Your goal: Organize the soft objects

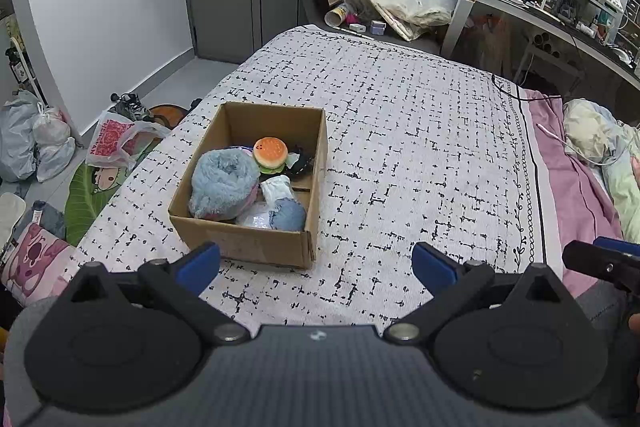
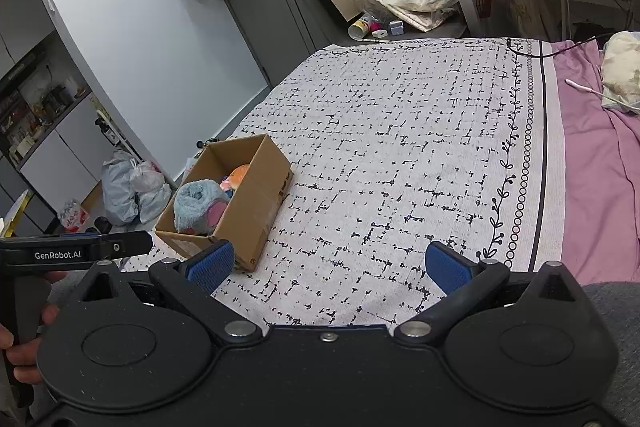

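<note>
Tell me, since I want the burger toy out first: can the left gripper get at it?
Probably yes. The left gripper is open and empty, the box has no lid, and the burger sits on top of the pile, uncovered.

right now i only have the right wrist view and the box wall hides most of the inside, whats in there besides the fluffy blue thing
observer: A burger toy sits behind the fluffy blue plush in the cardboard box.
operator: anything along the side closest to me, i cant see past that wall
observer: Yes, a small denim-blue soft piece lies in the front corner there, with a white item just behind it.
operator: is the left gripper holding anything
observer: No, the left gripper has its jaws open and empty, short of the box.
</note>
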Tool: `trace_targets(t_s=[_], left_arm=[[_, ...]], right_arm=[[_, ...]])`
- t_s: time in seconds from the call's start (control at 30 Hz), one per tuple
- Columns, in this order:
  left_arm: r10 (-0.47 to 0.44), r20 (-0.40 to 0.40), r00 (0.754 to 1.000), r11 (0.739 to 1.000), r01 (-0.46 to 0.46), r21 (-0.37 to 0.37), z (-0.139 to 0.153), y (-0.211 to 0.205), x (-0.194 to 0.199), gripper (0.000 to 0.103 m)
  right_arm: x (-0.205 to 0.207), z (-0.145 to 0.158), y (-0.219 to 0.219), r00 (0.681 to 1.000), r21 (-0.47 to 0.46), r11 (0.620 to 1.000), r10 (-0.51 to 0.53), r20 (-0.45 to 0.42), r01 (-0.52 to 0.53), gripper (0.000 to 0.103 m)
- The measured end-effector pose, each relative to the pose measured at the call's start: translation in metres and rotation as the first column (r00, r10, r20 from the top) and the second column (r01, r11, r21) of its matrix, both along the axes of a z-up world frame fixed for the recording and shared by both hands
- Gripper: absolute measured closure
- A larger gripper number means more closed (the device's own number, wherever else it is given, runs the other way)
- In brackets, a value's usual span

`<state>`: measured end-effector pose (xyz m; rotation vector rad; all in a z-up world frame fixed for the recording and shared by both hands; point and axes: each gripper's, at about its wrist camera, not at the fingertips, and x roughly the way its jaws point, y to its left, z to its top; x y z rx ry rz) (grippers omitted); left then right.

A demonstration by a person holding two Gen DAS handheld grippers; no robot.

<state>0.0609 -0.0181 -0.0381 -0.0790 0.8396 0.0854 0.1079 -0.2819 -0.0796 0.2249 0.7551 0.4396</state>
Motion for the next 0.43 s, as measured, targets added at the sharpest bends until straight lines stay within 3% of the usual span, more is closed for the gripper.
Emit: trace_targets(t_s=[0.43], left_arm=[[-0.014,-0.009,1.0,1.0,0.014,-0.008,-0.0026,-0.0026,-0.0012,0.002]], right_arm=[[-0.0002,0.0003,0.0006,1.0,-0.002,1.0,0.003,0.0,-0.003,0.0]])
